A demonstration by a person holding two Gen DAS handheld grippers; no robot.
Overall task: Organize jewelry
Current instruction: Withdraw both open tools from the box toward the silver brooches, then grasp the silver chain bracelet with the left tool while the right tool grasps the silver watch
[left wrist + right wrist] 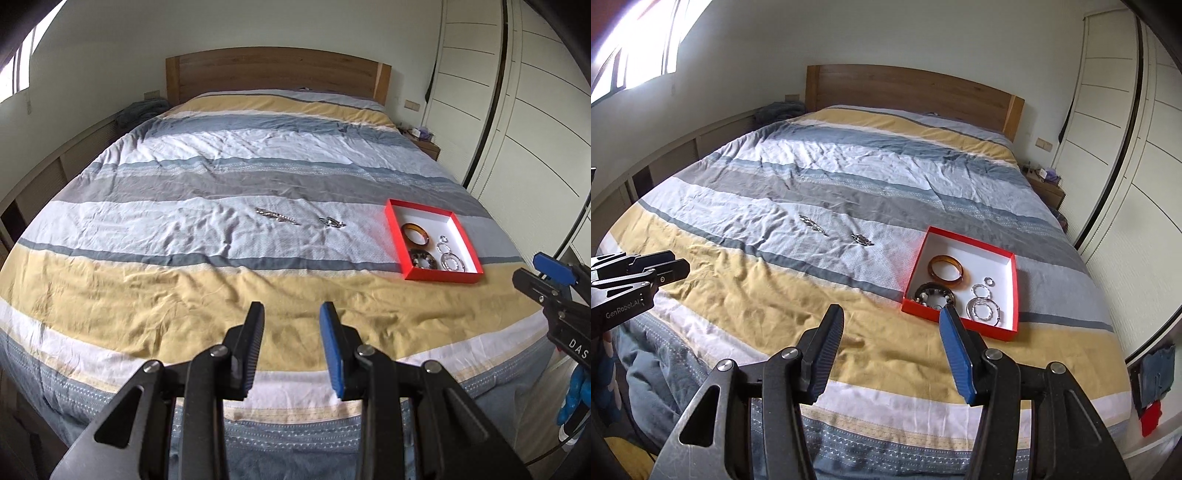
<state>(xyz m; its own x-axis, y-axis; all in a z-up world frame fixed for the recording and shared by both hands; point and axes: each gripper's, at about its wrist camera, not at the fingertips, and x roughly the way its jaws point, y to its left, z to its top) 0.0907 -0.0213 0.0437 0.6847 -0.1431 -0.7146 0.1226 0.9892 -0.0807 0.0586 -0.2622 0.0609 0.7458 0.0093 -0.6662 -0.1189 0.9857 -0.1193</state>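
Silver chain pieces, a long bracelet (277,216) and a small cluster (332,222), lie mid-frame on the bedspread (184,295), left of the red tray (392,225). Bracelet's long axis runs upper left to lower right. Left gripper (291,314), jaws narrowly parted and empty, looks nearer; right gripper (892,314) gapes wide, empty. Lettering reads "GenRobot.AI" and "DAS".

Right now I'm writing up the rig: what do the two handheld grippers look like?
Both are black scissor-linkage frames with silver pivot bolts. The left gripper and right gripper each pair one ribbed black finger pad with one blue. White lettering marks their sides: "GenRobot.AI" on the left, "DAS" on the right.
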